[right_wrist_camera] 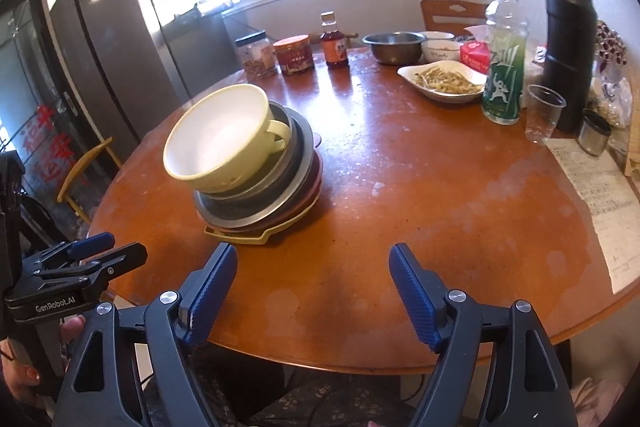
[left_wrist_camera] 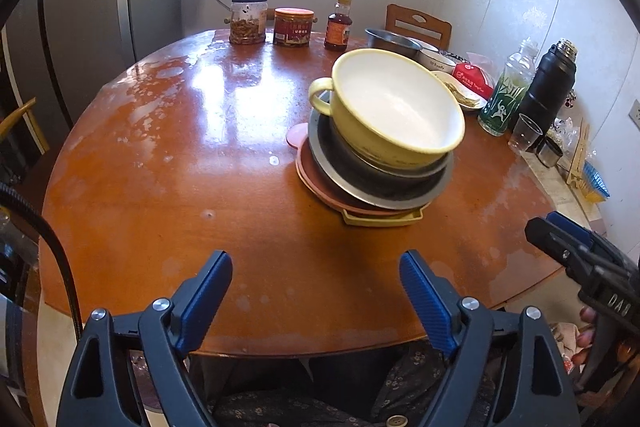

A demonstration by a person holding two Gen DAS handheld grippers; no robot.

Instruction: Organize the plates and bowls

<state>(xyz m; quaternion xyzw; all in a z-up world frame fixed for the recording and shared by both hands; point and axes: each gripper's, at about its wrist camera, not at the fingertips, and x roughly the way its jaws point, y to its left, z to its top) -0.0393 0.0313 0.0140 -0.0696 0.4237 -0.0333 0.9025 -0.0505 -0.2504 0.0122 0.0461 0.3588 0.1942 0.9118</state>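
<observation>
We have both grippers hanging over the near edge of the round wooden worktop [left_wrist_camera: 180, 155], and neither holds anything. Our left gripper [left_wrist_camera: 316, 279] stands with its blue pads spread wide and only bare wood between them. Our right gripper [right_wrist_camera: 312, 273] is released as well, its jaws parted over the wood and nothing between them.

Ahead of us sits the stack. A cream bowl with a handle [left_wrist_camera: 396, 107] rides on top, tilted, with its white inside facing us. Under it lies a dark metal plate [left_wrist_camera: 372, 183], then a pink plate [left_wrist_camera: 316, 175], and at the bottom a pale yellow tray [left_wrist_camera: 384, 219] pokes out along the near side. The whole pile rests on the worktop well apart from both grippers.

Farther back we see a steel bowl [right_wrist_camera: 394, 47], a white dish of food [right_wrist_camera: 444, 81], a green bottle [right_wrist_camera: 504, 67], a black flask [right_wrist_camera: 570, 43], a clear plastic cup [right_wrist_camera: 544, 115] and three jars and bottles along the far edge. A sheet of paper [right_wrist_camera: 596, 195] lies at the right side.
</observation>
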